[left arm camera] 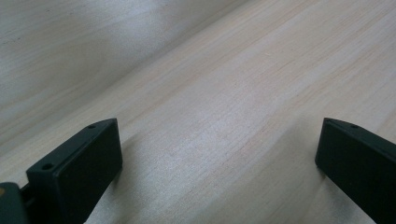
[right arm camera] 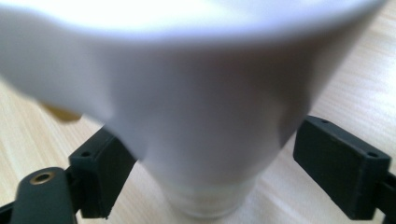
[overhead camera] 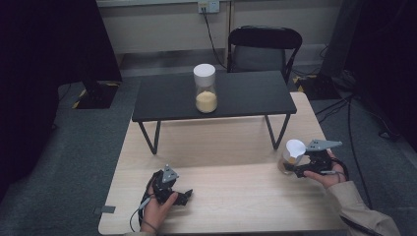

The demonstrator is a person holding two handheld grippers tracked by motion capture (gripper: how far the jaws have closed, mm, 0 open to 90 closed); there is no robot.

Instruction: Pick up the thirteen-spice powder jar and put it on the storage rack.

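Now the right gripper [overhead camera: 301,167] is clamping its black jaws around a smooth white funnel [right arm camera: 196,116], whose narrow stem is sitting in a small jar [overhead camera: 287,162] at the pale wooden table's [overhead camera: 221,196] right edge. Meanwhile the left gripper [left arm camera: 219,163] is resting on the grained wood, jaws spread wide and holding nothing.

High view looks forward and down over the wooden table [overhead camera: 231,196]; both gripper views sit close above it (their shared ground) — facing along their jaws.

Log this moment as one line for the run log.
left hand-held gripper: open, empty, above table | right hand-held gripper: jaws flank white funnel, grip unclear | tall jar: on black shelf
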